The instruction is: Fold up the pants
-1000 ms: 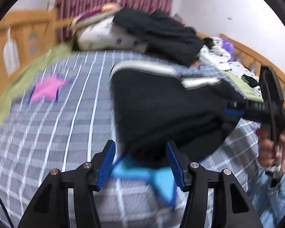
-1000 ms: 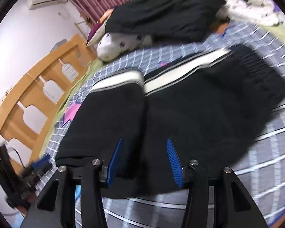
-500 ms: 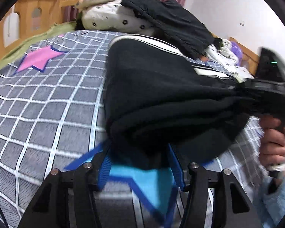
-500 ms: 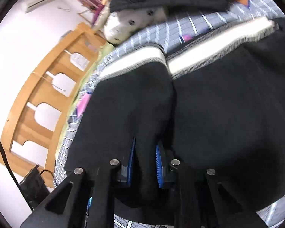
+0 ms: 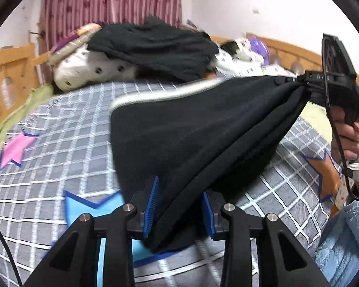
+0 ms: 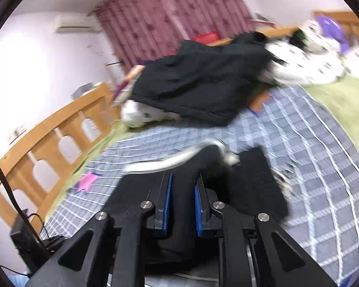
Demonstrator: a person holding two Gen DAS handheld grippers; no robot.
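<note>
Between the left gripper pads, black pants are clamped above the checked bedspread; only this view shows the right gripper pinching their far corner. Beyond lies dark clothing.

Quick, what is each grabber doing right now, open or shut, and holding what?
Left gripper: shut on the black pants.
Right gripper: shut on the black pants too, lifting that end off the bed.
</note>
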